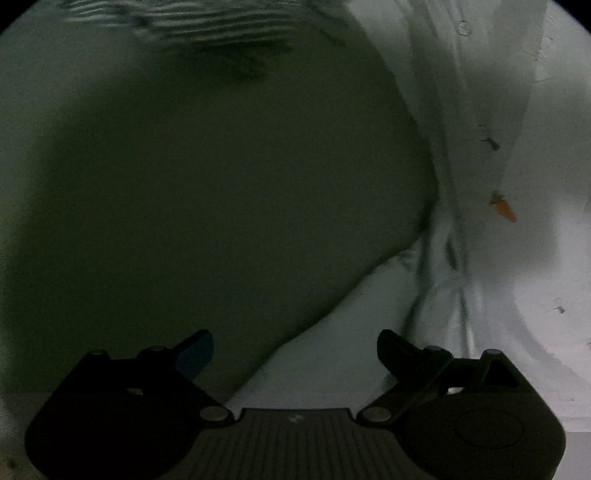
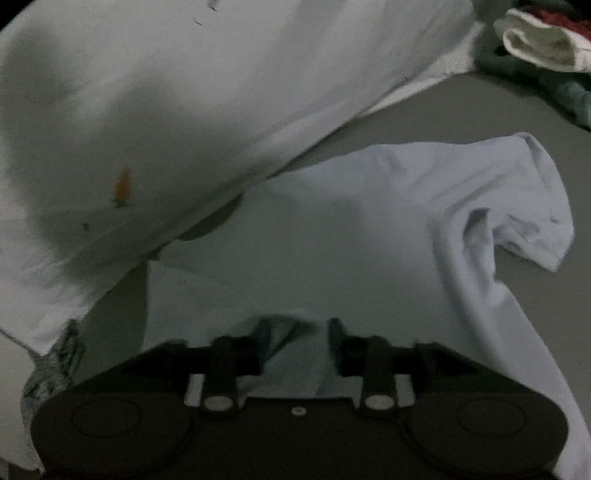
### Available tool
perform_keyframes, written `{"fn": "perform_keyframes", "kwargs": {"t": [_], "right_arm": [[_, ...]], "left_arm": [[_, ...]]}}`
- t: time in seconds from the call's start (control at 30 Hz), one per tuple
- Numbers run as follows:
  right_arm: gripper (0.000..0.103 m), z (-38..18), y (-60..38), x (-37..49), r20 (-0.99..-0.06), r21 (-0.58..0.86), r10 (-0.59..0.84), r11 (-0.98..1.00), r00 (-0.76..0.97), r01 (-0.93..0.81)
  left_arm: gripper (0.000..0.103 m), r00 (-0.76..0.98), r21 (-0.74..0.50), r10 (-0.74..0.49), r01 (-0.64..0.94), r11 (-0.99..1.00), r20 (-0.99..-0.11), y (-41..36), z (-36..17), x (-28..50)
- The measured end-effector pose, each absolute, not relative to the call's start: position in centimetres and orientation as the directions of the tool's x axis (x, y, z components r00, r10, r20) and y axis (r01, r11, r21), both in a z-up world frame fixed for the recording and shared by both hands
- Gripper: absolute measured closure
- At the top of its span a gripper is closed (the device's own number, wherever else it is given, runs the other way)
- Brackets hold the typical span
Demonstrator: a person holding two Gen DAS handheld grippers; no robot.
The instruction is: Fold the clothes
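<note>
Nearby, shirt (image 2: pixel 332 229) edge crosses table (image 2: pixel 461 110).

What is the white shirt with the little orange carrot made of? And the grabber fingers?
The white shirt looks like soft, matte knit cloth, probably cotton: it droops and wrinkles at the sleeve. The right gripper looks like hard black plastic with a dull finish and shiny metal pins.

A white shirt (image 2: pixel 332 229) is shown, marked with a small orange carrot print (image 2: pixel 122 186) at nine o'clock in the right wrist view. The surface (image 2: pixel 461 110) beneath is seen as grey. At one o'clock, a heap of clothes (image 2: pixel 543 40) in cream, dark red and teal is seen. A black-and-white striped cloth (image 1: pixel 192 26) is seen at twelve o'clock in the left wrist view.
</note>
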State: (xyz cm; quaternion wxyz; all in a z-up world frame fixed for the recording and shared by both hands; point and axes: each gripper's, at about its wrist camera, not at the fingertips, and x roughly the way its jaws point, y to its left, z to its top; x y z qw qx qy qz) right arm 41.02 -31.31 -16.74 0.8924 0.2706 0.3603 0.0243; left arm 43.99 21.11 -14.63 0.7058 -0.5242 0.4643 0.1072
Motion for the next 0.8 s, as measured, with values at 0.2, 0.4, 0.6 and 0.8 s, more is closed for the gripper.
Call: {"fn": "perform_keyframes", "kwargs": {"t": [0.2, 0.4, 0.6, 0.8], "right_arm": [[0.076, -19.1, -26.9, 35.5, -0.602, 0.673, 0.498, 0.737, 0.625, 0.06], [0.087, -22.6, -21.1, 31.6, -0.575, 0.794, 0.705, 0.603, 0.416, 0.076], [0.086, -23.4, -17.1, 27.8, -0.563, 0.816, 0.74, 0.569, 0.369, 0.104], [0.086, -23.8, -13.0, 24.5, -0.536, 0.837, 0.773, 0.54, 0.339, 0.092]], "left_arm": [[0.008, 0.536, -0.635, -0.341, -0.654, 0.41, -0.772, 20.9, -15.6, 39.9], [0.008, 0.489, -0.599, -0.345, -0.638, 0.485, -0.801, 21.5, -15.6, 35.6], [0.008, 0.436, -0.58, -0.382, -0.616, 0.533, -0.815, 23.0, -16.4, 32.2], [0.008, 0.437, -0.591, -0.398, -0.59, 0.55, -0.807, 25.4, -16.3, 29.8]]}}
